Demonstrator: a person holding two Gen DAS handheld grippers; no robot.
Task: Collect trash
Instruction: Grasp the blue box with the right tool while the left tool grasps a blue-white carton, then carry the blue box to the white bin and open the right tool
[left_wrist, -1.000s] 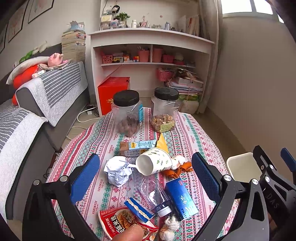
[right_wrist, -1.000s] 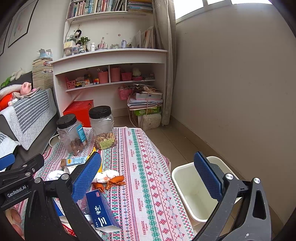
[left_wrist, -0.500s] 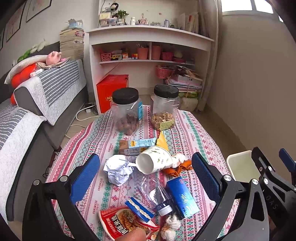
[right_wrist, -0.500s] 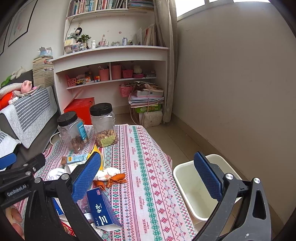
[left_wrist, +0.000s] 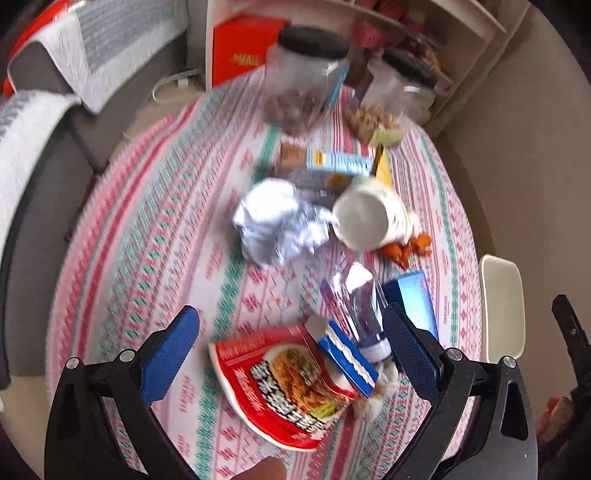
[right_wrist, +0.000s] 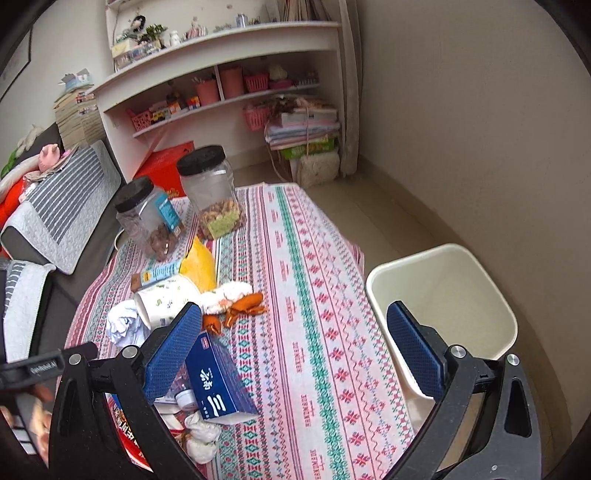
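In the left wrist view, blurred throughout, the left tongs (left_wrist: 291, 339) hang with their blue pads spread wide, holding nothing, above the near edge of the desk (left_wrist: 147, 236) with its striped cloth. Right below them lies a red noodle packet (left_wrist: 280, 384), and touching its right side a small blue-and-white wrapper (left_wrist: 347, 358). A crushed clear bottle (left_wrist: 358, 306) lies just beyond, beside a blue box (left_wrist: 413, 299). Further in sit a crumpled white paper ball (left_wrist: 277, 221) and a tipped paper cup (left_wrist: 365, 218) (mouth towards the camera), with orange peel (left_wrist: 406, 249) to its right. Two black-lidded jars (left_wrist: 306, 81) stand at the far side. A white bin (left_wrist: 502, 306) shows past the desk's right edge.

In the right wrist view, the right tongs (right_wrist: 291, 349) are likewise wide apart and empty, poised over the desk's near right part. The bin (right_wrist: 443, 295) stands on the floor just beside the desk and looks empty. The blue box (right_wrist: 218, 380) lies beside the left pad, with white paper wads (right_wrist: 201, 439) near it.
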